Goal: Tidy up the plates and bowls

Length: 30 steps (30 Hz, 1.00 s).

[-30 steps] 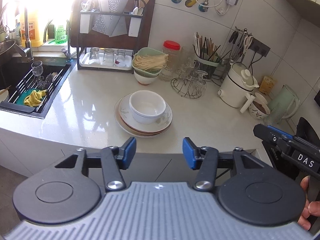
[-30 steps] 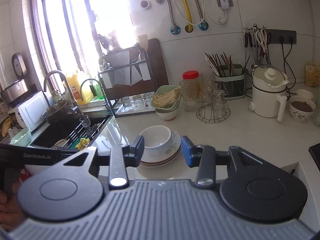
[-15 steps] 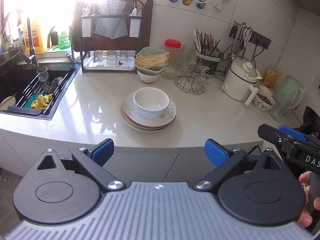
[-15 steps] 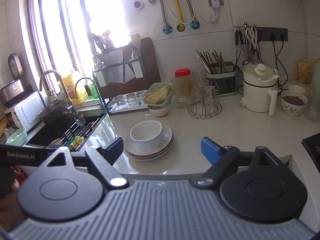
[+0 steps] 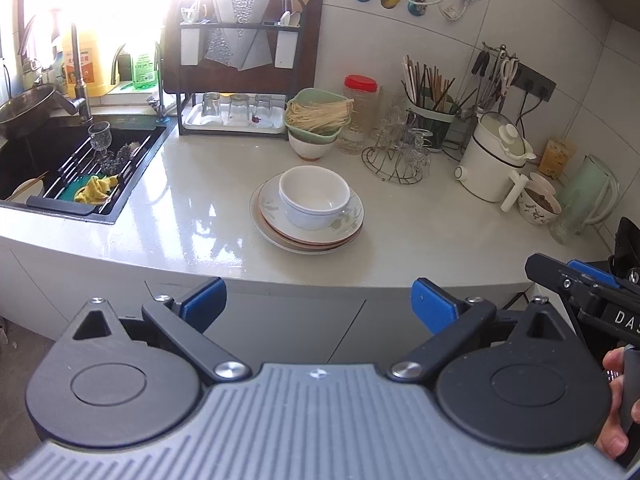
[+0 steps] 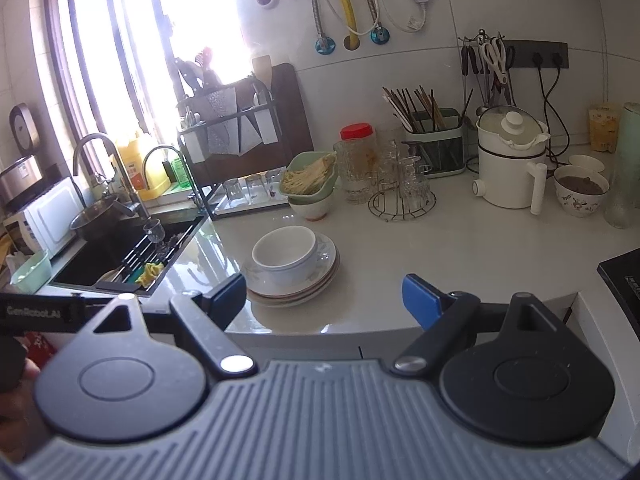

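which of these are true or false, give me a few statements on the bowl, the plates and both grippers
1. The white bowl sits on top of the stack of plates. True.
2. The left gripper is shut on the bowl. False: its fingers are spread wide, short of the counter edge, holding nothing.
3. The right gripper is open. True.
4. The stack of plates is inside the sink. False: it stands on the countertop, to the right of the sink.
5. The green bowl of noodles stands behind the plates, nearer the wall. True.
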Available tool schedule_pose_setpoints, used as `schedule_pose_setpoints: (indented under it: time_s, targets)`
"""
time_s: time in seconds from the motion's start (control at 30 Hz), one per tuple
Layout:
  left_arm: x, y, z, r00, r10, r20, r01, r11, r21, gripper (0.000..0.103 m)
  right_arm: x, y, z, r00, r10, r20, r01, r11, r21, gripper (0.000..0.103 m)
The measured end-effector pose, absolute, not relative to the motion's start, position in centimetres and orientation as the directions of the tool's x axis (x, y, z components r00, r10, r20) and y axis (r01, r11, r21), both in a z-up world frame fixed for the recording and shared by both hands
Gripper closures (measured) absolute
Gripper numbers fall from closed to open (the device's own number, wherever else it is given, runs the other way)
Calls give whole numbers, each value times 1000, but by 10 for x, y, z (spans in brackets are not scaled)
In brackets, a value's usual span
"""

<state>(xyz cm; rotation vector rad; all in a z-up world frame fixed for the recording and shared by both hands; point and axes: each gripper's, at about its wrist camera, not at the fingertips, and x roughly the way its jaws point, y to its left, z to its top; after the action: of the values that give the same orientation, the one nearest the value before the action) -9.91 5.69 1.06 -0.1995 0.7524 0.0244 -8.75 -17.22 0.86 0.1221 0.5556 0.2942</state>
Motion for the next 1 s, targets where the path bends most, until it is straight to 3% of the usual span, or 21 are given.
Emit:
schedule_pose_setpoints:
  time_s: [1.0]
  targets:
    - [-72,70,19,743,5,-669,-128,983,-135,2,-57,-158,8,799,327,-505,-263,945,196,17]
